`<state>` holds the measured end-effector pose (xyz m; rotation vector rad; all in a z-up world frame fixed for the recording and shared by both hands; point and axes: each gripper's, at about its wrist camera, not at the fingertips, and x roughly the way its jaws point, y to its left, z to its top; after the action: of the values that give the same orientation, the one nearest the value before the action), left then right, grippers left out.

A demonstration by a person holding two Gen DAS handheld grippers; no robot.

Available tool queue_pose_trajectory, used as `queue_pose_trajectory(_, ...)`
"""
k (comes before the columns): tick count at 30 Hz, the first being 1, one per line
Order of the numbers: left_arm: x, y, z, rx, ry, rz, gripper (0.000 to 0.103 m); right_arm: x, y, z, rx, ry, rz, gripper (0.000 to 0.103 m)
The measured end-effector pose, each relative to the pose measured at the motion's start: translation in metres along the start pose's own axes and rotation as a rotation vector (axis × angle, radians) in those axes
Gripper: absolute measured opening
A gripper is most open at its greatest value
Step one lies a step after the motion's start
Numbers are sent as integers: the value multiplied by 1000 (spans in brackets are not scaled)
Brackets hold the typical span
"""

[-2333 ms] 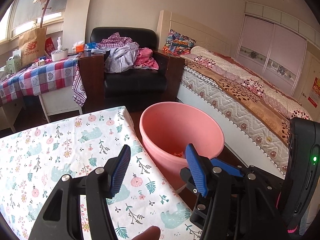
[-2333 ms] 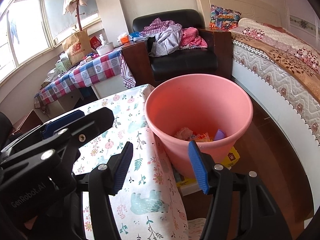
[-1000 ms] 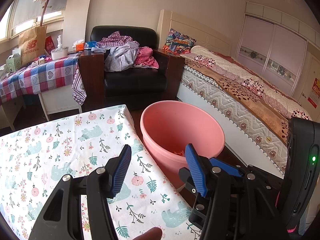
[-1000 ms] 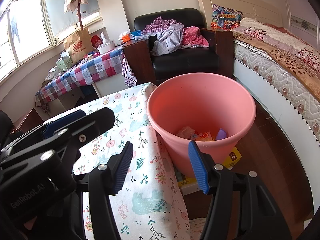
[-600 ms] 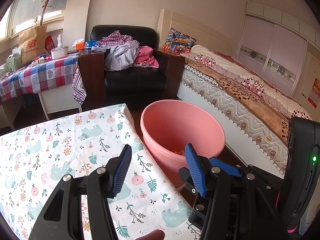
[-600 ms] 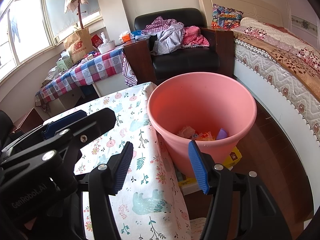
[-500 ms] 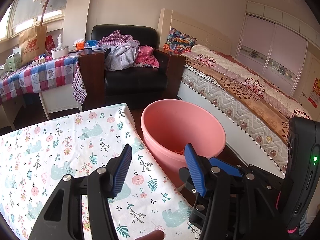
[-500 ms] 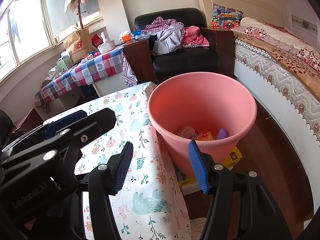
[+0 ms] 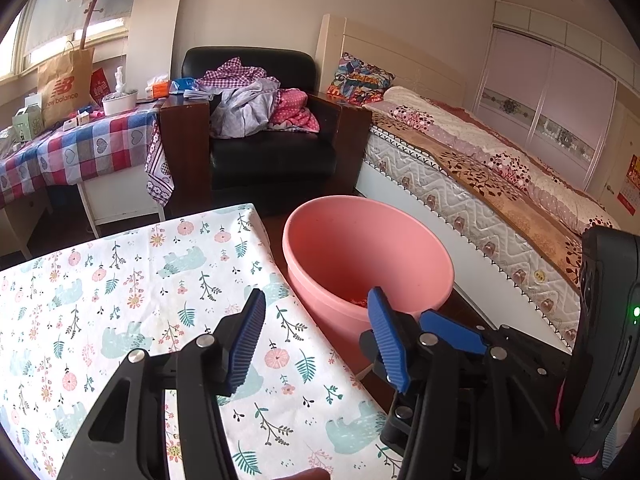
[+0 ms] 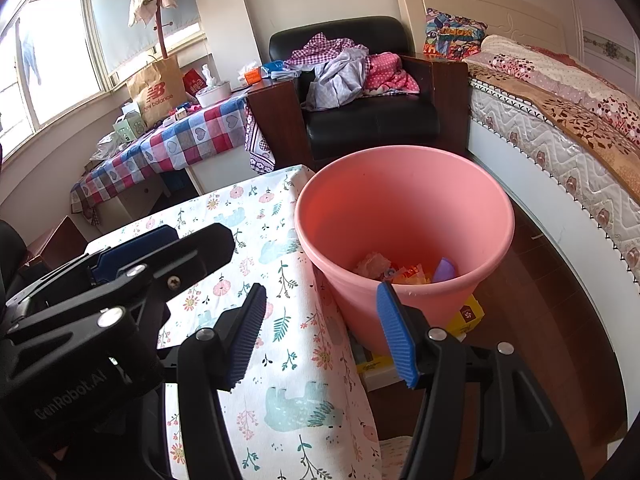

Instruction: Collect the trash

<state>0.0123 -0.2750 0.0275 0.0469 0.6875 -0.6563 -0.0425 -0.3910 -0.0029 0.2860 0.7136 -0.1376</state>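
A pink bucket stands on the floor against the right edge of a table with a floral cloth. Crumpled wrappers and a purple scrap of trash lie at its bottom. My left gripper hovers over the table's right edge, its jaws closing with nothing between them. It also appears in the right wrist view as the left gripper at the left. My right gripper is open and empty, aimed at the bucket's near wall.
A black armchair piled with clothes stands behind the bucket. A bed runs along the right. A checked table with a paper bag and boxes is at the left. A yellow box lies under the bucket.
The left gripper's blue pads have come slightly closer together. Both hands and the bucket stay where they were.
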Motion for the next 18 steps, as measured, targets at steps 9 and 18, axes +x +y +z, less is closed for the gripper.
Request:
queue_pose_trajectory(9, 1, 0, -1, -2, 3, -1, 51, 0, 1, -1, -3, -1, 0, 58)
queue_pose_trajectory(18, 1, 0, 0, 2, 4, -4, 49, 0, 2, -2, -3, 2, 0, 58)
